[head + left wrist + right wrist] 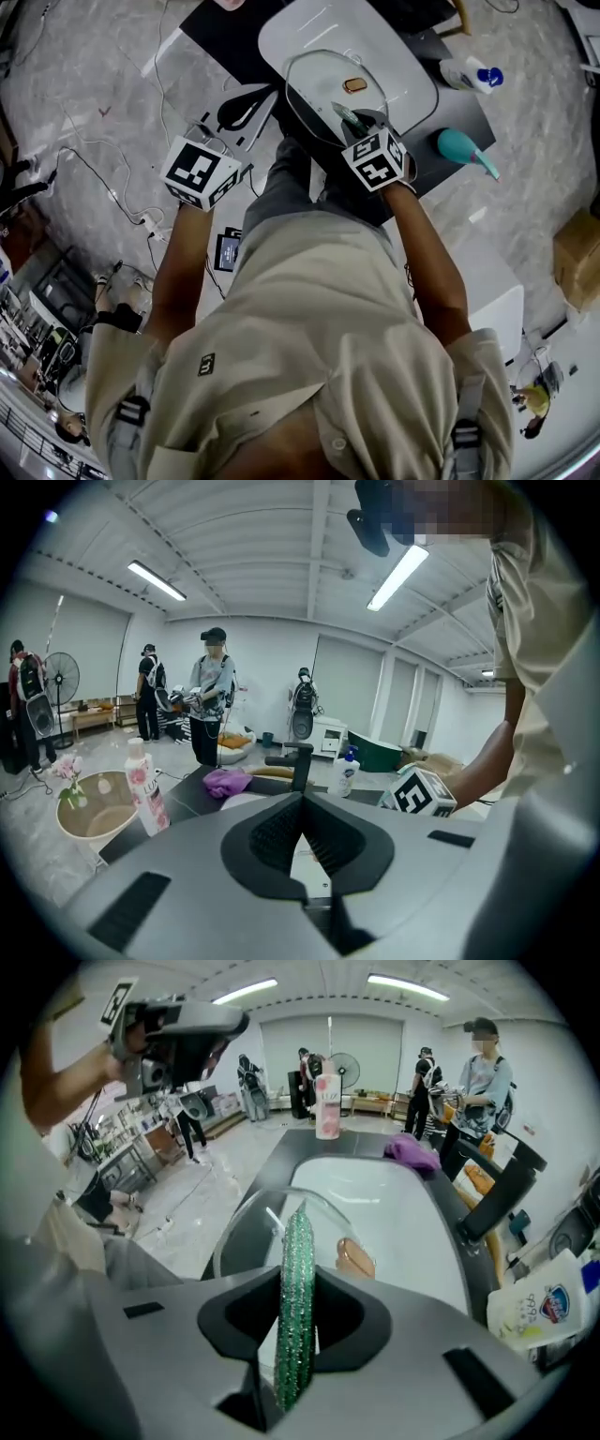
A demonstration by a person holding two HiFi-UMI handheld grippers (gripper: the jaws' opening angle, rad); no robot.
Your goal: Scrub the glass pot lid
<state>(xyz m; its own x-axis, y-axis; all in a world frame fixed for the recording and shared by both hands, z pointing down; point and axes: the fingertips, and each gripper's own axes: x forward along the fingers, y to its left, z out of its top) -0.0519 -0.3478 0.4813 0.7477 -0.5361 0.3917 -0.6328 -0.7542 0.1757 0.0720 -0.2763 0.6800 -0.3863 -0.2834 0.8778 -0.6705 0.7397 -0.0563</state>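
1. Hidden or cut off:
   - in the head view the person's torso (309, 319) fills the lower half of the frame and covers the near edge of the table (217, 45);
   - the jaws of both claws sit out of sight there under their marker cubes;
   - in the right gripper view the claw's own body cuts off the near rim of the glass pot lid (248, 1241).
2. Glass pot lid:
   - upper centre of the head view, lying over the near end of the white basin (309, 28), its brown knob (354, 1258) facing up;
   - the outline reads as an oval there, long axis from upper left to lower right of the frame.
3. Right claw (298, 1288):
   - jaws pinching a green scrubber (300, 1241), seen edge-on;
   - the scrubber's long axis runs up and down the frame, upper tip toward the lid;
   - whether the tip touches the glass cannot be made out.
4. Left claw (302, 803):
   - jaws pressed together, nothing between them;
   - left of centre in the head view and upper left of the right gripper view, well apart from the lid.
5. Other items, right gripper view:
   - pink bottle (328, 1110) upright at the far end of the table, top centre;
   - purple cloth (410, 1152) at the basin's far right corner;
   - black tap (502, 1199) at right;
   - white pump bottle (539, 1312) at lower right, partly cut off by the frame edge.
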